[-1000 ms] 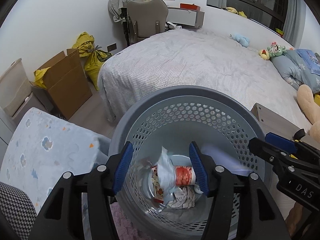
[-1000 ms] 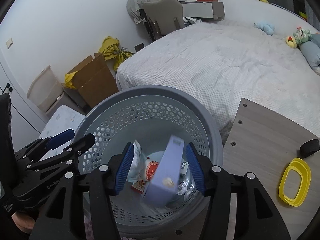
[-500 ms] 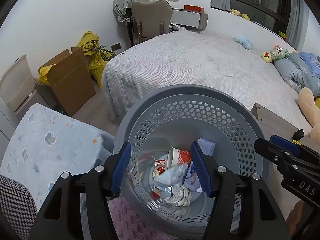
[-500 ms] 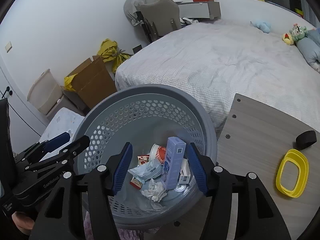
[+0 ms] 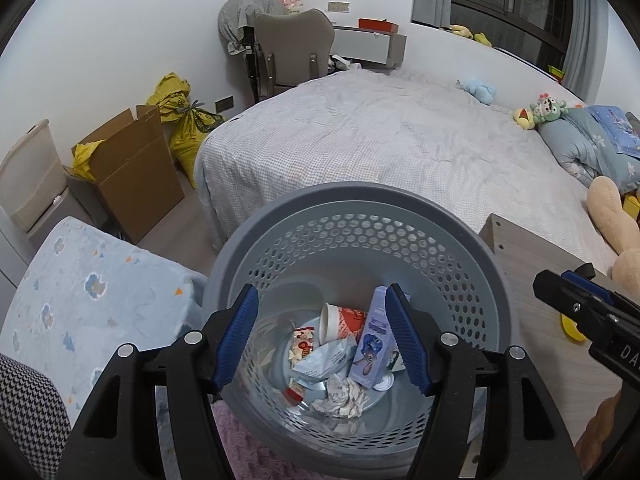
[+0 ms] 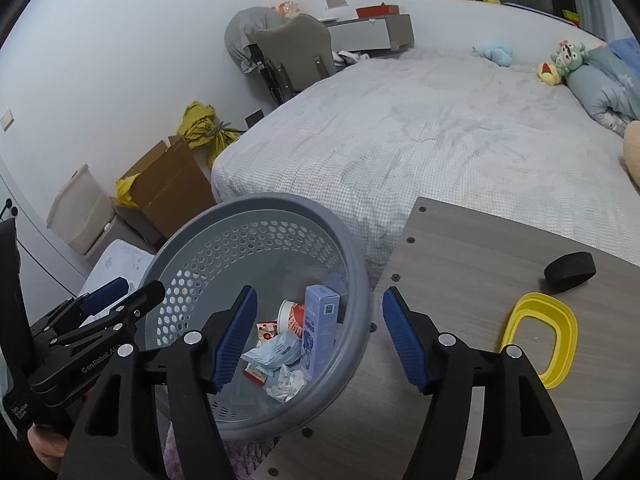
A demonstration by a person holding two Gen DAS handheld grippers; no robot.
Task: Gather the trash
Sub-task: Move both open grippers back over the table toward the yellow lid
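Note:
A grey perforated waste basket stands below me; it also shows in the right wrist view. Inside lie a purple-blue carton, a red-and-white paper cup, a blue-white wrapper, crumpled paper and small snack packets. The carton and cup show in the right wrist view too. My left gripper is open and empty above the basket. My right gripper is open and empty over the basket's right rim.
A wooden table to the right holds a yellow ring-shaped lid and a black band. A bed lies behind, with soft toys. A cardboard box, yellow bags and a chair stand by the wall.
The purple carton left my right gripper and dropped into the basket. The wrapper and cup also settled inside. Both grippers rose, and the right one shifted right toward the table.

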